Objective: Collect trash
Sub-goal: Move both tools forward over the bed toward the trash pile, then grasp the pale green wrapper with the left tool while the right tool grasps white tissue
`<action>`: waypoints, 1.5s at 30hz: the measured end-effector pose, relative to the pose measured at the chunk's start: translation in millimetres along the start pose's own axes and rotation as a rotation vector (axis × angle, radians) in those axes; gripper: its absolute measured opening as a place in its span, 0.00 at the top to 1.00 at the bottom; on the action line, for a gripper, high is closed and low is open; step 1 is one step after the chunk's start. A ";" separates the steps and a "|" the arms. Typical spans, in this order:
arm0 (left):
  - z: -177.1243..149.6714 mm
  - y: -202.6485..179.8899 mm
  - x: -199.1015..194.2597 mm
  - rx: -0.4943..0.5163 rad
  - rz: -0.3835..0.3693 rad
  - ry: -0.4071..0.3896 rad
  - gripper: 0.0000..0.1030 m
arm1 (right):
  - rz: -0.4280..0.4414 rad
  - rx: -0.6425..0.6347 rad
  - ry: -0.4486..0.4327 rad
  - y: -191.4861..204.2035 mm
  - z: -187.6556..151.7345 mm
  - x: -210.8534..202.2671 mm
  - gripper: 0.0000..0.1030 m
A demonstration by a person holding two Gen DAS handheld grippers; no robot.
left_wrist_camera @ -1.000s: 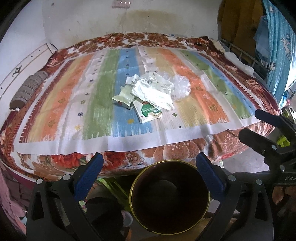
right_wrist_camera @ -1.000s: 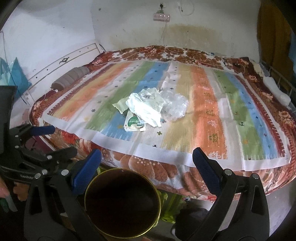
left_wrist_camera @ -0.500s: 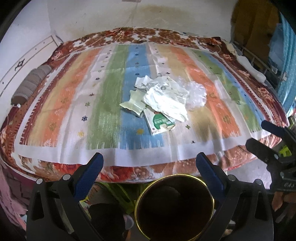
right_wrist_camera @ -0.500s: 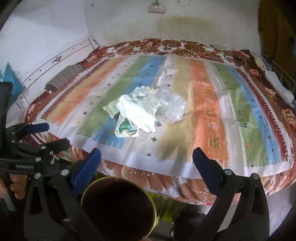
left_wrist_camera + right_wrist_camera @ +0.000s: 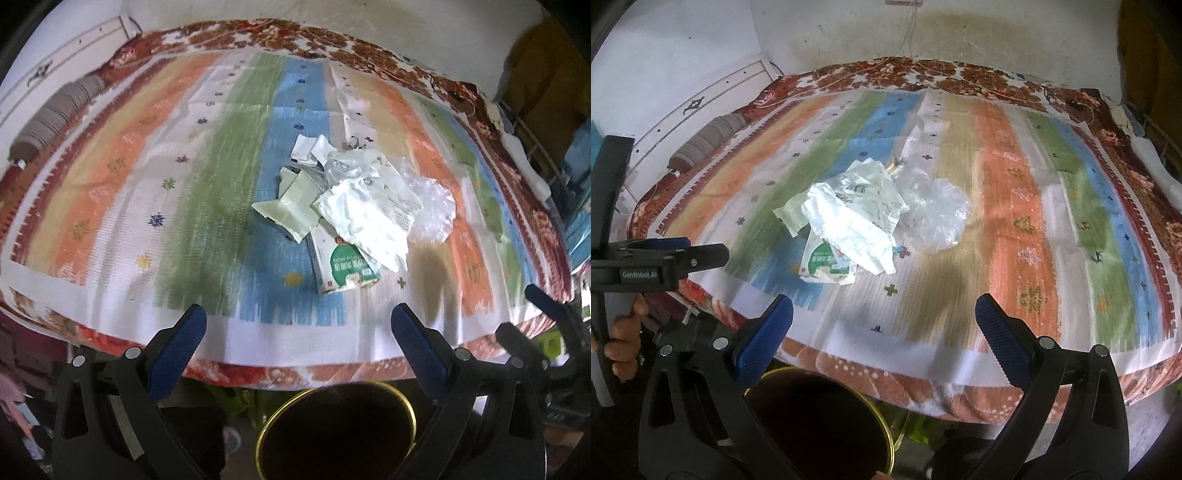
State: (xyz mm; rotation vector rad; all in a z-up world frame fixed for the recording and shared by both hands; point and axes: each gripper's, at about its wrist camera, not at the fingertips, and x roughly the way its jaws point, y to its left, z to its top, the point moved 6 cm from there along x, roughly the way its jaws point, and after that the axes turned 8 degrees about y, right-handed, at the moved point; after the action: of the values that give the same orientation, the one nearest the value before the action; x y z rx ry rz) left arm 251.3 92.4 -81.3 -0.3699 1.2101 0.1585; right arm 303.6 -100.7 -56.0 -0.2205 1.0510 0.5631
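Trash pile (image 5: 351, 206) lay mid-bed, ahead of both grippers: left (image 5: 295, 328), right (image 5: 884, 317). Jaws spread wide, empty. Bin (image 5: 336, 432) beneath. Neither clearly nearer.

— Is any text showing that you can read?

— Yes, one is showing clearly. In the right wrist view, the left gripper (image 5: 701, 251) is carrying white letters on its black body: "GenRobot.AI".

— And the trash on the bed, is it showing something?

— The green and white carton (image 5: 827, 264) is showing white printed characters on its green patch, but they are too blurred to read. In the left wrist view the same carton (image 5: 345, 266) is looking the same. The crumpled white wrapper (image 5: 860, 206) is carrying a barcode and small black print, also not readable.
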 end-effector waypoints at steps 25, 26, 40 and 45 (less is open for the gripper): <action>61.2 20.0 48.9 0.015 -0.067 -0.070 0.07 | 0.096 0.068 0.088 -9.7 25.1 93.8 0.18; 63.6 23.0 52.4 0.002 -0.074 -0.065 0.08 | 0.110 0.078 0.088 -10.7 27.2 97.0 0.18; 79.8 35.8 92.4 -0.044 -0.125 -0.012 0.27 | 0.221 0.196 0.177 -20.3 41.7 153.1 0.40; 80.9 31.4 103.0 -0.047 -0.162 0.012 0.39 | 0.248 0.202 0.194 -15.3 40.7 160.1 0.69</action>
State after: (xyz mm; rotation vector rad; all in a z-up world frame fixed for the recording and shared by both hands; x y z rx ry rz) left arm 348.9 143.0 -159.0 -0.5083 1.1846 0.0448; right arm 402.2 -42.7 -176.2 0.0354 1.3260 0.6619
